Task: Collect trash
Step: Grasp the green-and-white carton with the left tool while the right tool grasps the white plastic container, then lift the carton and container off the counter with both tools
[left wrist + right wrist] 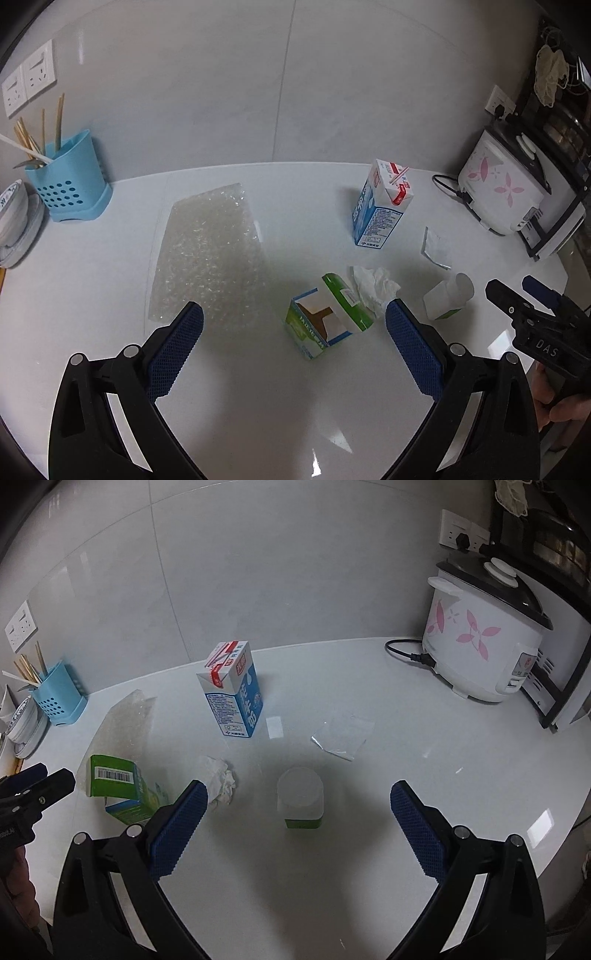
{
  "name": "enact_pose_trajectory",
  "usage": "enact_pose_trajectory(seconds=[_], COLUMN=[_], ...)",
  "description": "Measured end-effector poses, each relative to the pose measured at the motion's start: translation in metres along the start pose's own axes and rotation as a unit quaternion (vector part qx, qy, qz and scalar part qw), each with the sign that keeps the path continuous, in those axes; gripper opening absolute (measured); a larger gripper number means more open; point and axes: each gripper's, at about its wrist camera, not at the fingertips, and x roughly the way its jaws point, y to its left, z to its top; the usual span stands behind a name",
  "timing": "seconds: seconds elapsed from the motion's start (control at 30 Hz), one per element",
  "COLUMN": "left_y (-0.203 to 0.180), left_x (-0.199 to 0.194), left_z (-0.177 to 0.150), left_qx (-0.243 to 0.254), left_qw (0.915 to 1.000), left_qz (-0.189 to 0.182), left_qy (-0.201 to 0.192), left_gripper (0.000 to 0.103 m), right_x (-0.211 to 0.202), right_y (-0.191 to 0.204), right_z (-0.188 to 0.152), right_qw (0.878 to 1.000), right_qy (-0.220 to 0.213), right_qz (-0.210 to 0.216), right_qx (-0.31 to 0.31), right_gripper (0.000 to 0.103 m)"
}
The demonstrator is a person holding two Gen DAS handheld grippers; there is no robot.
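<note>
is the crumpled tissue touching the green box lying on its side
Touching. In the left wrist view the crumpled tissue lies against the open flap of the green box, with no bare counter between them; the right wrist view hides that edge.

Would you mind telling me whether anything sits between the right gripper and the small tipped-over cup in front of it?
Nothing visible does. The right gripper is open, and the cup lies on bare countertop straight ahead between its fingers. The crumpled tissue sits off to the left, and the clear wrapper lies beyond the cup.

The stacked bowls (pixel 13 218) are cut off at the left edge; carton print is unreadable.
</note>
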Motion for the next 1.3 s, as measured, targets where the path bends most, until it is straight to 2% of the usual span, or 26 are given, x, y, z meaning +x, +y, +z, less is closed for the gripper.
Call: enact_pose_trajectory(seconds=[0.23,0.57,0.7,0.8,0.87,0.9,0.97,1.03,1.3], left_y=[-0.008,-0.019,-0.023,-0.024,-0.026,-0.027,-0.027,-0.026,-0.024], left_x=[0.032,0.074,0.082,0.083,0.084,0.084,0.083,0.081,0.072], left_z=[0.009,0.006,0.005,0.004,0.004,0.004,0.004,0.004,0.000], left_qx=[0.021,0.042,0.046,0.050,0.051,0.052,0.050,0.048,0.049], left_qw=[0.9997,0.9983,0.9978,0.9975,0.9974,0.9973,0.9974,0.9976,0.9978], left_qz=[-0.007,0.001,0.001,-0.001,-0.001,0.001,0.002,0.003,0.001], left_qy=[0.013,0.040,0.048,0.050,0.051,0.052,0.051,0.050,0.045], left_gripper=[0.097,0.096,0.086,0.076,0.064,0.061,0.058,0.053,0.052], right_x=[0.026,0.065,0.076,0.081,0.083,0.084,0.085,0.085,0.074], right_y=[-0.006,-0.001,0.001,0.001,0.000,0.000,-0.001,-0.002,-0.006], right_z=[0.002,0.005,0.004,0.004,0.004,0.004,0.003,0.002,0.000], right_qw=[1.000,0.998,0.997,0.996,0.995,0.995,0.995,0.995,0.996], right_qy=[0.022,0.060,0.078,0.087,0.092,0.094,0.099,0.100,0.088], right_qz=[-0.006,-0.019,-0.018,-0.016,-0.017,-0.017,-0.022,-0.019,-0.017], right_qx=[0.018,0.020,0.019,0.021,0.021,0.022,0.020,0.020,0.025], right_gripper=[0.095,0.095,0.086,0.073,0.061,0.058,0.040,0.039,0.039])
